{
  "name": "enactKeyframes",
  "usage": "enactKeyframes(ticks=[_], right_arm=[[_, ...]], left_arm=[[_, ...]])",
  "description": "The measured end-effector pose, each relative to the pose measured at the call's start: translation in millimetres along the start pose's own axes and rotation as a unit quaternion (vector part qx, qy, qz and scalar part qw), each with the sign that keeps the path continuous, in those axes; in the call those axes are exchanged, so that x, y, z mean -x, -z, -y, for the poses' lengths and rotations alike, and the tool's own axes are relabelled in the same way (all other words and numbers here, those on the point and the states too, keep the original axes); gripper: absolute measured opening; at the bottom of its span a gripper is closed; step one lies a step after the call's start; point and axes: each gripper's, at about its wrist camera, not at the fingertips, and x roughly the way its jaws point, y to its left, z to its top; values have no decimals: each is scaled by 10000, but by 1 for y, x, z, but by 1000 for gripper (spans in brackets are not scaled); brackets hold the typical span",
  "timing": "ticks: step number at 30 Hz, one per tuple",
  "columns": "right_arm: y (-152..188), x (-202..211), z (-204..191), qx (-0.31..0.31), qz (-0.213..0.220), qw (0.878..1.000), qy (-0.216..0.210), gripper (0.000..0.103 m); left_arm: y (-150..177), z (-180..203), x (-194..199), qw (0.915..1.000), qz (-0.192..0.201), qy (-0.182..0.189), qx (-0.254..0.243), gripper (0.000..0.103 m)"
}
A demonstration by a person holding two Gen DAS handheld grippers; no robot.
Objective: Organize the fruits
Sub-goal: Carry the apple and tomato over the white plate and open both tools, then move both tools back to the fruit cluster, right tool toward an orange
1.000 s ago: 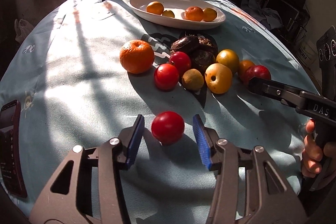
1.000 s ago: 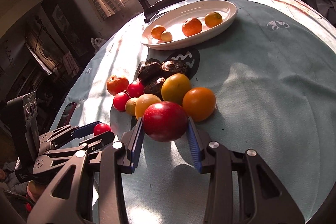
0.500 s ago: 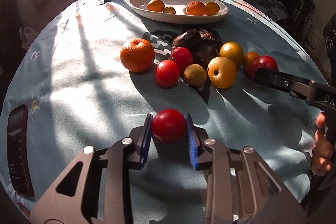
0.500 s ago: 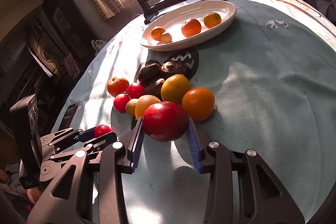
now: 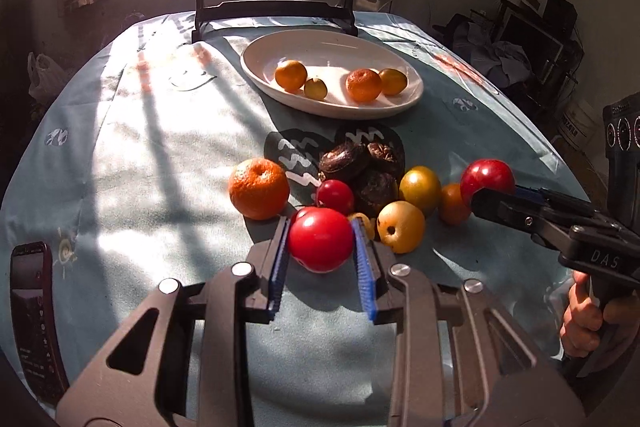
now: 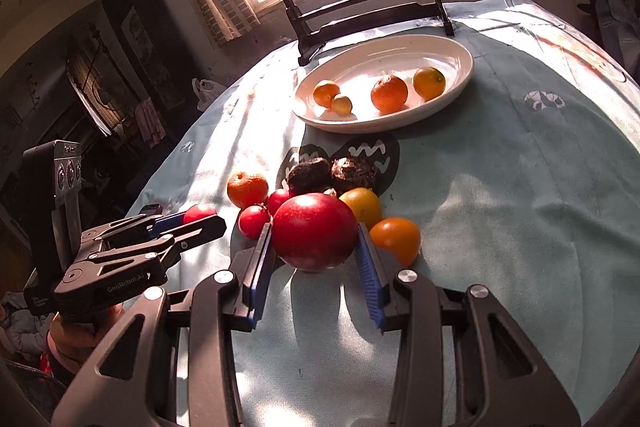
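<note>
1. The left gripper (image 5: 322,241) was closed on a small red fruit (image 5: 320,239), its blue pads pressing both sides, with the fruit apparently lifted clear of the tablecloth (image 5: 120,147).
2. The right gripper (image 6: 314,235) was clamped on a larger red fruit (image 6: 314,231) at the near right edge of the loose pile.
3. Doing this step well probably meant keeping both grips steady and carrying each fruit high over the pile to the white oval dish (image 5: 256,63) at the far side.
4. The dish already held four orange and yellow fruits, so free spots lay mostly at its ends.
5. In the way sat a mandarin (image 5: 259,188), dark wrinkled fruits (image 5: 344,161) and yellow ones (image 5: 401,227); the framed panel stand (image 5: 276,7) stood just behind the dish.
6. A phone (image 5: 34,315) lay at the near left.
</note>
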Motion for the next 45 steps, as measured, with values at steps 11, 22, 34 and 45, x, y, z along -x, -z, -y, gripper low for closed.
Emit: enactKeyframes(ticks=[11, 22, 34, 45], right_arm=[[-99, -77, 48, 104, 320, 9958, 855, 40], [-119, -110, 69, 221, 192, 9940, 1051, 49], [-104, -59, 37, 456, 552, 9952, 670, 50], [-44, -42, 28, 815, -98, 9956, 448, 50]], left_arm=[[-117, -4, -82, 9995, 77, 21, 312, 31], [-154, -3, -144, 9984, -280, -494, -1, 45], [-123, 15, -62, 9931, 403, -1067, -280, 90], [-53, -24, -39, 9948, 397, -901, 266, 97]])
